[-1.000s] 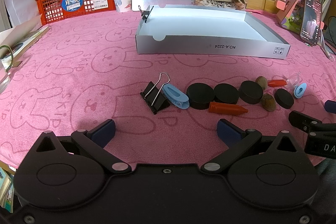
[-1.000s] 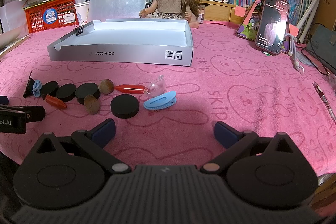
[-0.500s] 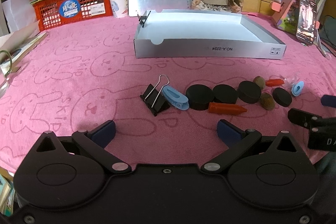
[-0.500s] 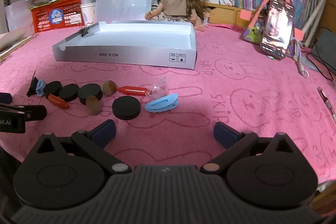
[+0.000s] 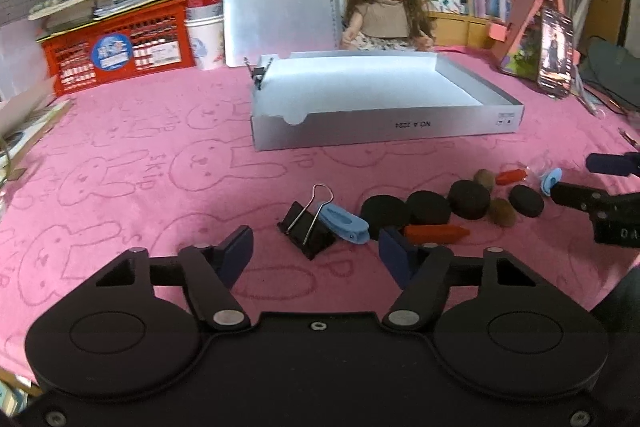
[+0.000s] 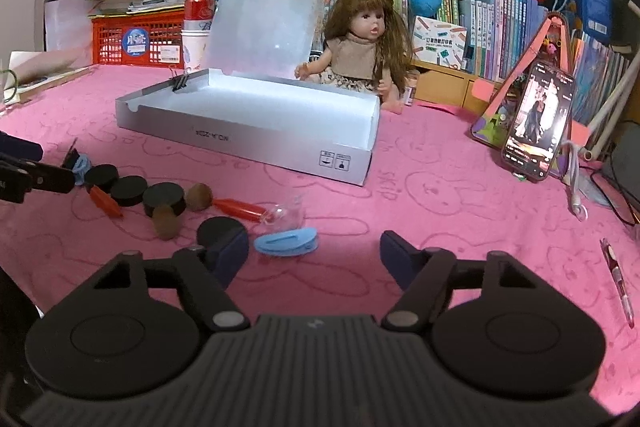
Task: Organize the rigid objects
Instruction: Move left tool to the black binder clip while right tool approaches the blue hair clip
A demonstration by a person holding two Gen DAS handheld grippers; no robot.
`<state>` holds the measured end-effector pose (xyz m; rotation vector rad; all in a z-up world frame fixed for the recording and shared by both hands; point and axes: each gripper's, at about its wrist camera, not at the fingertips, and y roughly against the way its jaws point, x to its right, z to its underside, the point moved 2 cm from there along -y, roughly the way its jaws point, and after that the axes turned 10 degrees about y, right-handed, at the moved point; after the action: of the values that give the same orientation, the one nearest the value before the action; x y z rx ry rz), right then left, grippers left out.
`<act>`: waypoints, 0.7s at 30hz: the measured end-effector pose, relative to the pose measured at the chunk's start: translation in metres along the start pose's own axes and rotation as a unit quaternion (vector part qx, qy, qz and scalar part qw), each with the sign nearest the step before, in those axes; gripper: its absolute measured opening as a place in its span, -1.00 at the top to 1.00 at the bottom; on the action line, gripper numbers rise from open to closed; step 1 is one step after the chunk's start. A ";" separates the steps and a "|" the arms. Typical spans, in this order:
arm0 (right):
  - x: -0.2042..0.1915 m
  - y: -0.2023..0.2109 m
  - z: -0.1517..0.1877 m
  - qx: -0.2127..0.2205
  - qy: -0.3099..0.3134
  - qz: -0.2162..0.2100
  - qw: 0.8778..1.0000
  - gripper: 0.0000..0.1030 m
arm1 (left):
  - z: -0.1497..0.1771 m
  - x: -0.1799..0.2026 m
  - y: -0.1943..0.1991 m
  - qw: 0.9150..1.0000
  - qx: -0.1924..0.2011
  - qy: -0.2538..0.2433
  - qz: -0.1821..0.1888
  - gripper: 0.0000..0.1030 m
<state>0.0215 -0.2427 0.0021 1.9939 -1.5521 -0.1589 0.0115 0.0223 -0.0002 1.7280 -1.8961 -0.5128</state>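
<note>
A row of small objects lies on the pink cloth in front of an open silver box (image 5: 384,125) (image 6: 256,141): a black binder clip (image 5: 310,227), a blue clip (image 5: 344,223), several black discs (image 5: 428,207) (image 6: 132,191), an orange crayon (image 5: 436,233), brown nuts (image 6: 200,197), a red dropper (image 6: 240,209) and a second blue clip (image 6: 286,241). My left gripper (image 5: 316,255) is open and empty just short of the binder clip. My right gripper (image 6: 314,255) is open and empty just behind the second blue clip.
A doll (image 6: 368,43) sits behind the box. A phone on a pink stand (image 6: 536,123) is at the right, a red crate (image 5: 120,51) and a soda can at the back left. A pen (image 6: 618,283) lies at the far right.
Both grippers have moved forward toward the row of objects and tilted up. The right one turned left. Both stay open. Nothing on the cloth has moved.
</note>
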 end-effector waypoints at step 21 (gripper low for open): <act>-0.005 -0.015 0.003 -0.003 -0.022 -0.038 0.999 -0.17 | -0.004 -0.027 -0.024 0.994 0.005 -0.057 0.091 -0.29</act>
<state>0.0313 -0.2373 -0.0095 2.0599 -1.5006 -0.2380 0.0343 0.0460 -0.0149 1.5404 -2.1142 -0.5426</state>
